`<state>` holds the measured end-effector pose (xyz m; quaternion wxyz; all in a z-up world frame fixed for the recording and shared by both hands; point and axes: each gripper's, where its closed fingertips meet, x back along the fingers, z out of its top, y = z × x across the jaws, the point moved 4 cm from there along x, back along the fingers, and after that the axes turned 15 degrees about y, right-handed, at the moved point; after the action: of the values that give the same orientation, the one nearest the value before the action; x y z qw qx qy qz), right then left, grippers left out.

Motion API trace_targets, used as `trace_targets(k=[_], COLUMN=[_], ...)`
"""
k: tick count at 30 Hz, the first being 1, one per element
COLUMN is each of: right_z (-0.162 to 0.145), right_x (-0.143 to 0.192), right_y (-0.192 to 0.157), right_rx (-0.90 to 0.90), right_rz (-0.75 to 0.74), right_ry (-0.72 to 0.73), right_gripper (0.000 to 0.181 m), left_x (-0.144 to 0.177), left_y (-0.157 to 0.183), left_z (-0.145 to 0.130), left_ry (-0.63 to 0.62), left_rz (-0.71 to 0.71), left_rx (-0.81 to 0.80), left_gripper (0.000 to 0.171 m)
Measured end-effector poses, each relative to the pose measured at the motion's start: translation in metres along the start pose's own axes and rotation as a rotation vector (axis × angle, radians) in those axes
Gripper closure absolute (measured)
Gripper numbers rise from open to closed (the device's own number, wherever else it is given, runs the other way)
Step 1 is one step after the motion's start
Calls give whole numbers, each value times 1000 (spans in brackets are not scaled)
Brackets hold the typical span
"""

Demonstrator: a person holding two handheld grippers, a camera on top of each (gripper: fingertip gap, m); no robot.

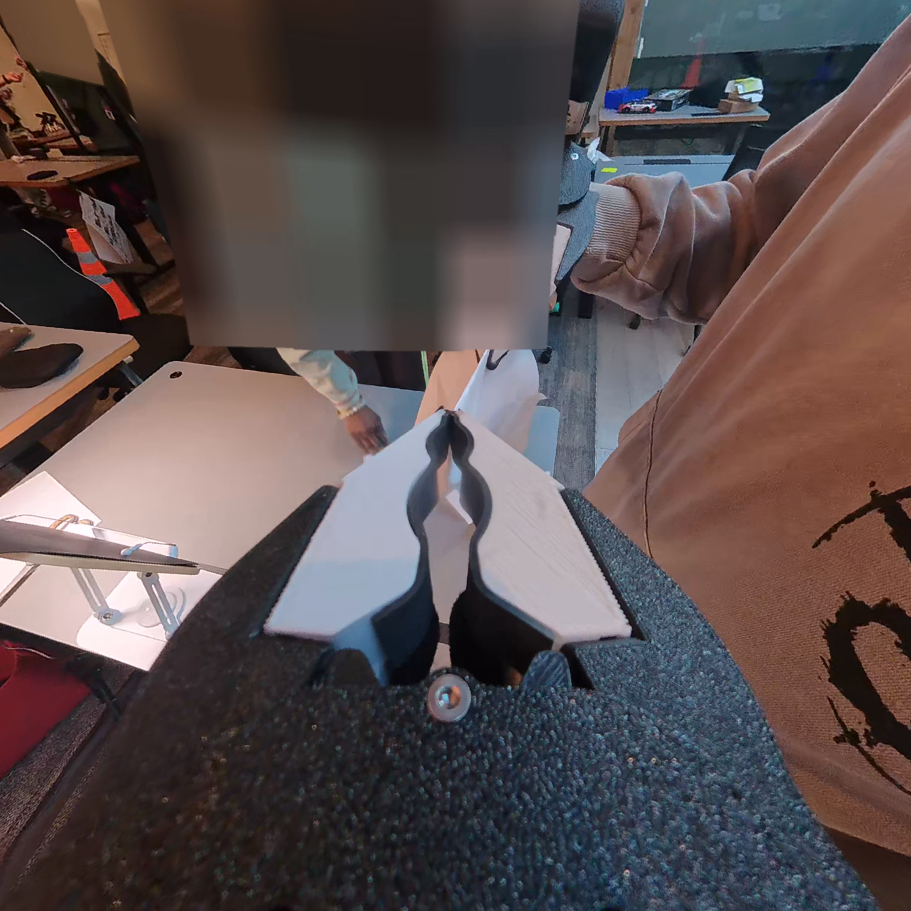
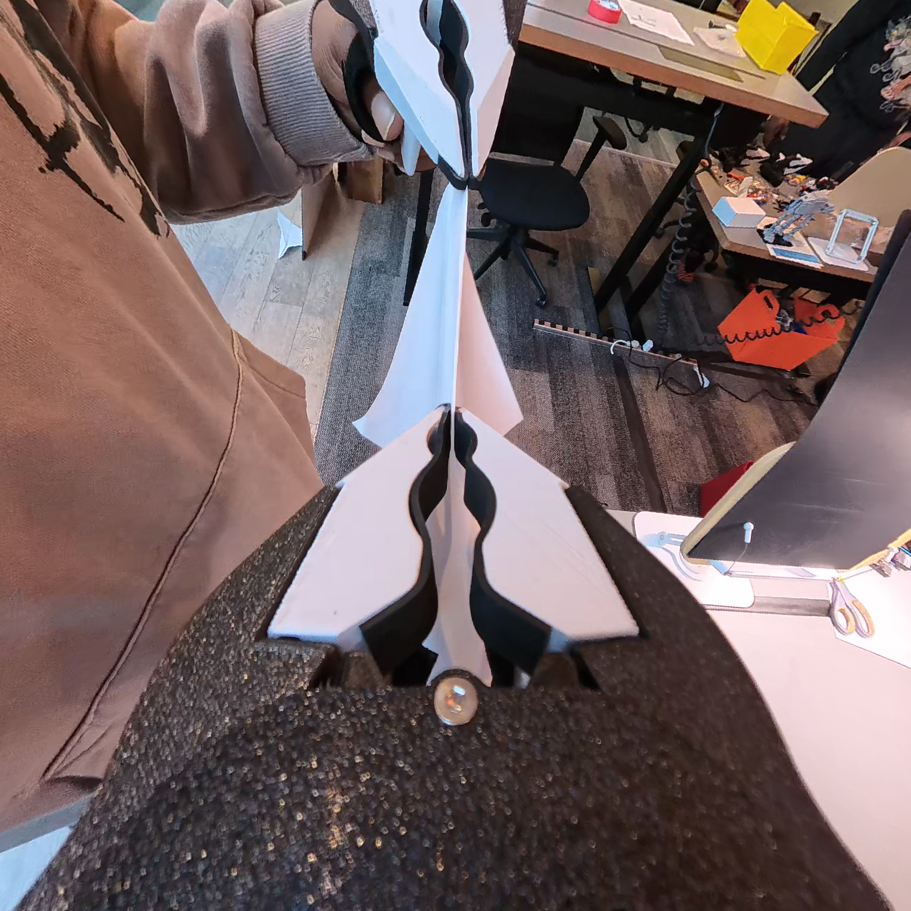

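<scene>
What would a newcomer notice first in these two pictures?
A white sheet of paper hangs stretched in the air between the two grippers: the right gripper is shut on its near end and the left gripper on its far end. A brown sleeve fills the left side.

Sheet (image 2: pixel 443 315): thin white paper, matt, creased
Right tool (image 2: pixel 452 411): white plastic, black rubbery lining
Sleeve (image 2: pixel 207 123): brown cloth, soft
Surface (image 1: pixel 197 443): smooth white

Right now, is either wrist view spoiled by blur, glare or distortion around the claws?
Left wrist view: a large masking blur covers the upper middle; the left claw is slightly motion-smeared near its base, and the table is evenly lit. Right wrist view: sharp, with the white paper crisp above the right claw; wide-angle bending at the edges; mild glare under the monitor.
</scene>
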<state>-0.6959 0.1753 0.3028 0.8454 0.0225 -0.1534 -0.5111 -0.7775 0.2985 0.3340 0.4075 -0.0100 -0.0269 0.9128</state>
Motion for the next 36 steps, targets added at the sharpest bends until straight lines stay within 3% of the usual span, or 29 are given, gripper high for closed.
trace_targets(k=[15,16,18,19,20,21,23,28,29,33,36], right_z=[-4,-12,-52,-50,-39,-32,-25,-23,-24,-28,-24], right_x=[12,16,39,44,46,51,57,48,43,23,8], right_y=[0,1,11,7,2,3,6,11,9,4,0], right_rx=[17,23,105,35,-86,-113,-24,-21,-24,-8,17], right_rz=[0,-2,-74,-67,-53,-68,-104,-99,-81,-7,49], right_ry=[-44,-100,-346,-252,-124,-91,-122,-124,-130,-175,-185], right_gripper=[181,181,181,181,181,181,181,181,181,181,181], left_x=[5,7,30,43,50,52,49,32,25,-3,-25], left_y=[-3,-6,-17,-19,-20,-18,-15,-20,-19,-11,0], left_z=[-2,0,15,22,22,18,15,13,13,9,-4], left_ry=[17,27,124,165,142,91,70,129,128,21,-134], left_rz=[34,54,120,128,144,156,138,106,96,3,-81], left_rx=[7,5,27,37,17,-9,9,84,85,61,17], left_gripper=[171,171,171,171,171,171,171,171,158,133,129])
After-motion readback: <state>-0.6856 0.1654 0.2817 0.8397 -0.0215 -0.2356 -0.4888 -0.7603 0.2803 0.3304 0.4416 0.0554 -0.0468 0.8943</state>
